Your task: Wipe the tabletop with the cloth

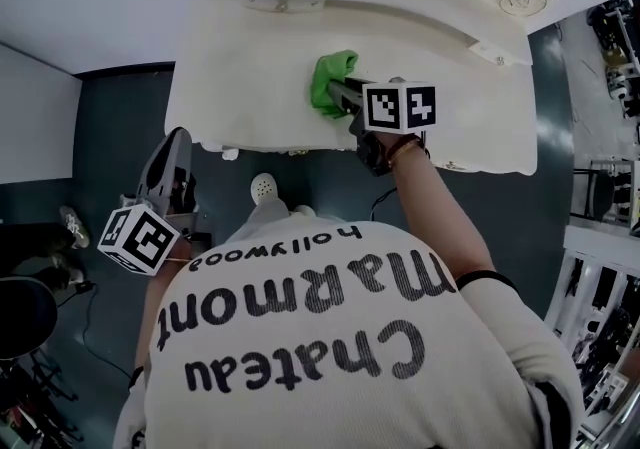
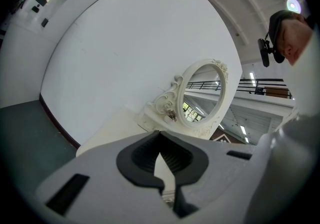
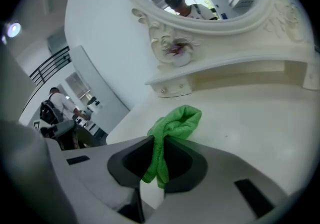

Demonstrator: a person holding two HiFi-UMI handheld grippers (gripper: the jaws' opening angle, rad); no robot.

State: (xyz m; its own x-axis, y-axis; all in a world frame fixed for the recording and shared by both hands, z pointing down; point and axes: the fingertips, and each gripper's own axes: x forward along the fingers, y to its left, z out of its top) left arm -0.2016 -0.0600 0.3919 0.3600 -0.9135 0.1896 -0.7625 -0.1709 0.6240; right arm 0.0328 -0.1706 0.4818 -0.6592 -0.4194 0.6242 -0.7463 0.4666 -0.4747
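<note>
Right gripper (image 3: 159,163) pinching green cloth (image 3: 177,120) by bunched edge. Loose end rests on tabletop (image 3: 250,118) at 12 o'clock, likely set for wiping stroke. Left gripper (image 2: 162,178) pressed together, empty, parked off table at 8 o'clock, probably out of way.

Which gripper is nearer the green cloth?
Right. The right gripper clamps the cloth on the tabletop; the left gripper hangs beside the person, off the tabletop.

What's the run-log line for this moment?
right claw: shut on green cloth | green cloth: resting on tabletop | left claw: shut, empty, held clear of tabletop
</note>
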